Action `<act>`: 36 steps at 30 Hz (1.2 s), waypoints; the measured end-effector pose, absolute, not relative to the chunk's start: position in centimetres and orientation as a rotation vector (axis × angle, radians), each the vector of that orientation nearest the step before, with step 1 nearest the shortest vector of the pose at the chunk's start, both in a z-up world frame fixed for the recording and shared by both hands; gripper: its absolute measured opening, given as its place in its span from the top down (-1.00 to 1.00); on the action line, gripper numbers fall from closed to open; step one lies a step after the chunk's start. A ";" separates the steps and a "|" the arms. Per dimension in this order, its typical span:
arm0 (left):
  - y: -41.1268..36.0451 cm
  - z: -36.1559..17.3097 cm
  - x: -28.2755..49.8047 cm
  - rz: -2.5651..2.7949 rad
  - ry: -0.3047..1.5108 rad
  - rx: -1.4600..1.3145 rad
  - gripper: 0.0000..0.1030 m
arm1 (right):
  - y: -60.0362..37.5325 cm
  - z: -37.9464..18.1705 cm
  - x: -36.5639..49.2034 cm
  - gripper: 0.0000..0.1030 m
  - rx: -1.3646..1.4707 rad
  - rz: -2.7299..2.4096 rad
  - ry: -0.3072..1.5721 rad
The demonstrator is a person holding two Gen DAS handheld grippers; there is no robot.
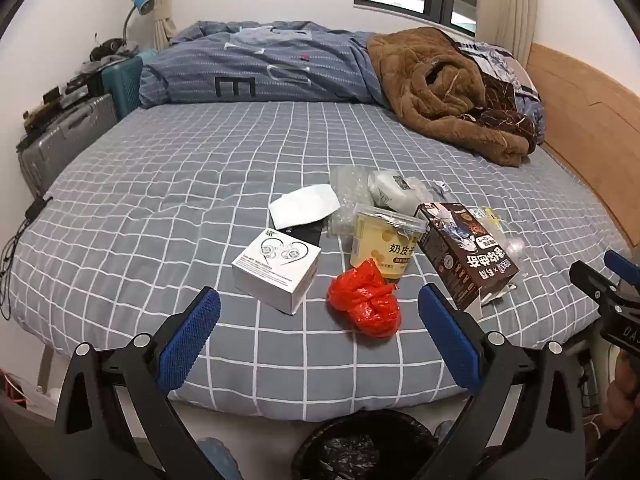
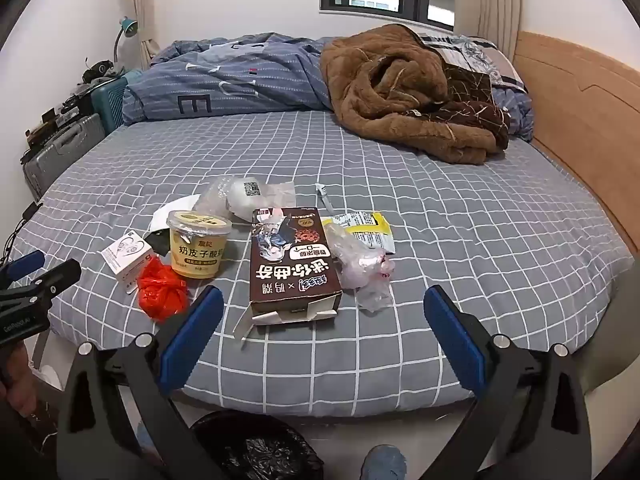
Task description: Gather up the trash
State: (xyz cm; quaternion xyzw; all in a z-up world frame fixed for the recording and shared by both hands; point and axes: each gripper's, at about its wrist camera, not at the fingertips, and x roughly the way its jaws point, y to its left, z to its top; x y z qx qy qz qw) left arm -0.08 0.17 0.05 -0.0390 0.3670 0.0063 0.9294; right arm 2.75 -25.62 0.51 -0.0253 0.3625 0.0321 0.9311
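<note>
Trash lies on the grey checked bed (image 1: 160,208): a white earphone box (image 1: 276,274), a red crumpled bag (image 1: 366,304), a yellow yogurt cup (image 1: 384,240), a brown snack box (image 1: 466,254) and clear plastic wrap (image 1: 348,188). The right wrist view shows the same red bag (image 2: 162,292), cup (image 2: 198,244), brown box (image 2: 292,258), clear bag (image 2: 362,268) and yellow wrapper (image 2: 368,230). My left gripper (image 1: 320,312) hangs open just short of the red bag. My right gripper (image 2: 324,308) stands open before the brown box. A black-lined bin (image 1: 362,446) (image 2: 256,448) sits below the bed edge.
A brown blanket (image 1: 440,88) and blue duvet (image 1: 260,68) are piled at the far side. A wooden headboard (image 1: 580,120) runs along the right. Suitcases (image 1: 68,136) stand at the left with a lamp above. A shoe (image 2: 382,462) shows on the floor.
</note>
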 end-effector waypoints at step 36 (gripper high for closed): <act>-0.7 -0.6 0.9 0.027 0.771 -0.045 -0.89 | -26.2 -0.3 3.3 -0.87 -0.040 0.069 0.755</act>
